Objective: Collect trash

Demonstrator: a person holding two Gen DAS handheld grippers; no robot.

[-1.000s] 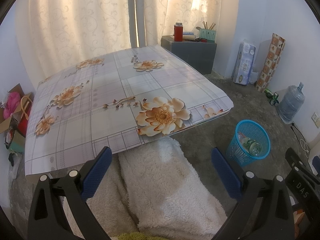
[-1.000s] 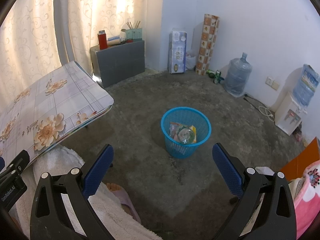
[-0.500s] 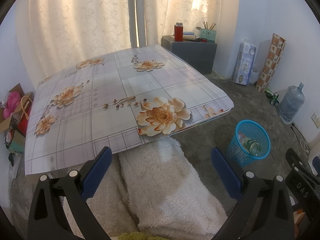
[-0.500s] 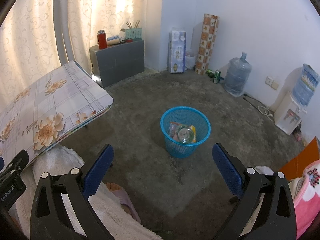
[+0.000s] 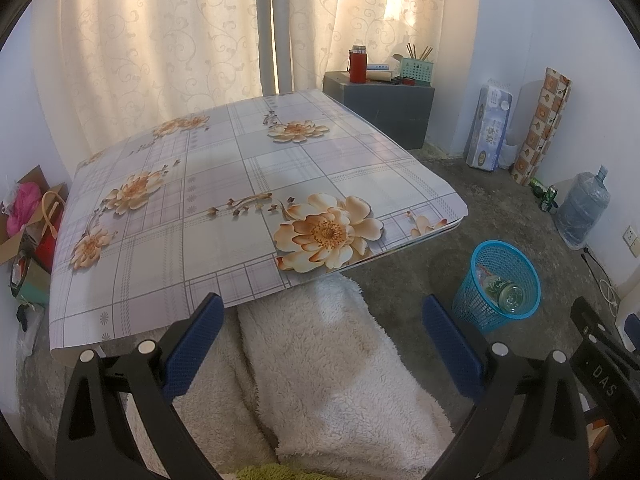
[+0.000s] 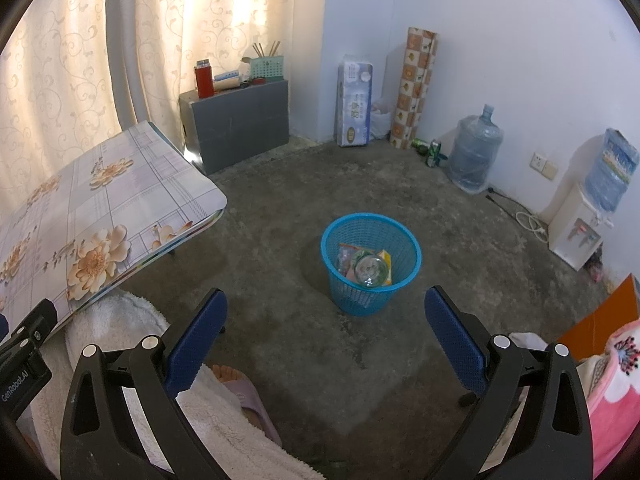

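The left hand-held gripper [image 5: 322, 334] hangs wide open and empty over a fleecy lap, the flowered worktop [image 5: 224, 184] just ahead. The right hand-held gripper [image 6: 326, 330], equally spread and empty, alone shows bare floor [image 6: 280, 220] leading to the blue basket [image 6: 414, 256] straight ahead, trash [image 6: 370, 268] inside.

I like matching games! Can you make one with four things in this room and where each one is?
Things:
1. blue mesh wastebasket
2. red flask
3. big water jug
4. patterned roll

Places:
A. leaning upright in the room's corner
B. on the bare floor near the flowered table
C. on top of the grey cabinet
D. on the floor against the wall, beside green cans

Pairs: 1-B, 2-C, 3-D, 4-A
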